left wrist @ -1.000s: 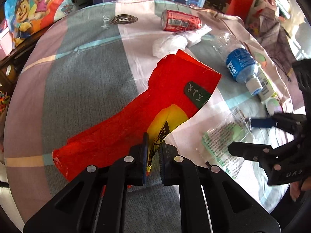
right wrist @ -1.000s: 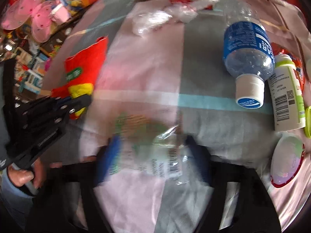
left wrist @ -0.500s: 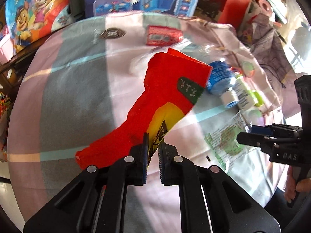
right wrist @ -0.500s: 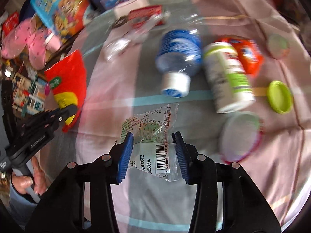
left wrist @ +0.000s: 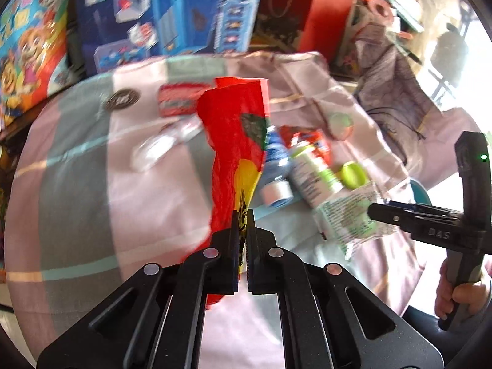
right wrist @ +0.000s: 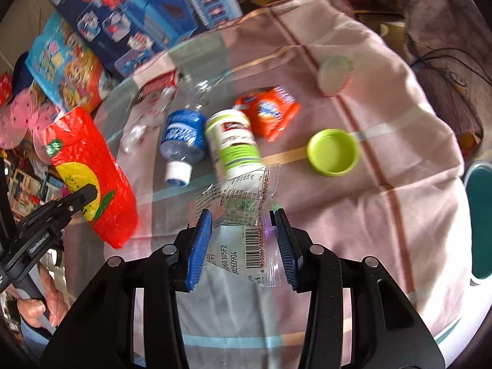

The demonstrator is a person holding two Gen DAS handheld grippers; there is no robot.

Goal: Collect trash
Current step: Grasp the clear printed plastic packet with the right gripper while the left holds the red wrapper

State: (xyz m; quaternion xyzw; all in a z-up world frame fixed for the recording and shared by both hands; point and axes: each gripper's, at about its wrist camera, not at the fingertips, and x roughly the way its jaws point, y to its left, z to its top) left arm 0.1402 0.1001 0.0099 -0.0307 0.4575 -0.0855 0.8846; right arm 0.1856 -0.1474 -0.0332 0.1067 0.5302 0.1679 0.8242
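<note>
Trash partly in hand: left gripper [left wrist: 243,215] pinched tight on the red plastic bag [left wrist: 236,141], which hangs clear of the table [right wrist: 399,141]; right gripper [right wrist: 243,230] clamped on a clear wrapper [right wrist: 246,215], jaws having just narrowed around it. Left lying on the cloth: blue-label bottle [right wrist: 183,135], white-green bottle [right wrist: 235,141], orange packet [right wrist: 270,110], green lid [right wrist: 333,151], red can [left wrist: 178,98], crumpled tissue [left wrist: 153,153]; no bin recognisable.

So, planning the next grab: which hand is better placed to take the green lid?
Probably right: the right gripper faces the green lid but must first drop its clear wrapper. The left gripper clamps the red bag.
</note>
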